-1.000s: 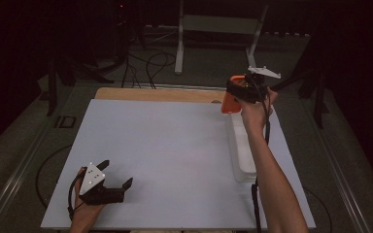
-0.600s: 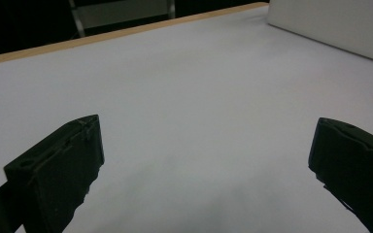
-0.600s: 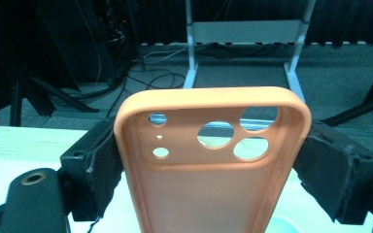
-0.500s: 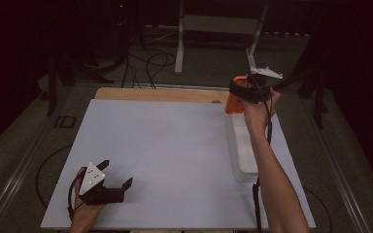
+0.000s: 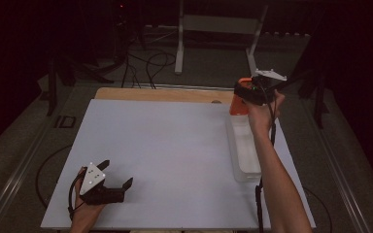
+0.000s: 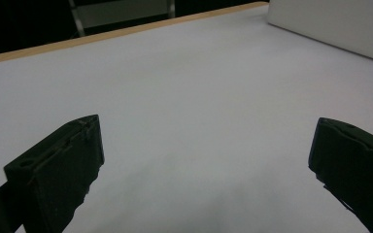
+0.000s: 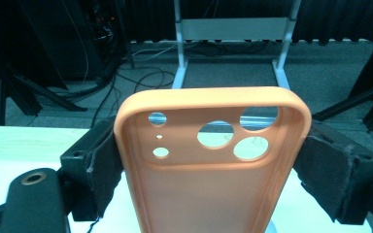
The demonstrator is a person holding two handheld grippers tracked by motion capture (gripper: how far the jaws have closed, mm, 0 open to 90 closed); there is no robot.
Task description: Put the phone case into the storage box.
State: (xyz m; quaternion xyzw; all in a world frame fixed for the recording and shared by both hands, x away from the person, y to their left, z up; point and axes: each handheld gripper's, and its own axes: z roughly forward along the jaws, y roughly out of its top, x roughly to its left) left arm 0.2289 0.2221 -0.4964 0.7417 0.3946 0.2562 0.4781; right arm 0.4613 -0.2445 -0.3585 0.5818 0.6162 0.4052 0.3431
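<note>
In the upper right of the high view, the right gripper [image 5: 246, 94] is raised over the far end of a long clear plastic tray [image 5: 245, 150] that lies along the right side of the white table [image 5: 165, 145]. Its jaws are pressed against the two long edges of an orange rubbery phone case with round camera cut-outs [image 7: 209, 165], which stands upright in the middle of the right gripper view, open side toward the camera. In the lower left of the high view, the left gripper [image 5: 115, 174] rests on the table, jaws spread wide with nothing between them.
</note>
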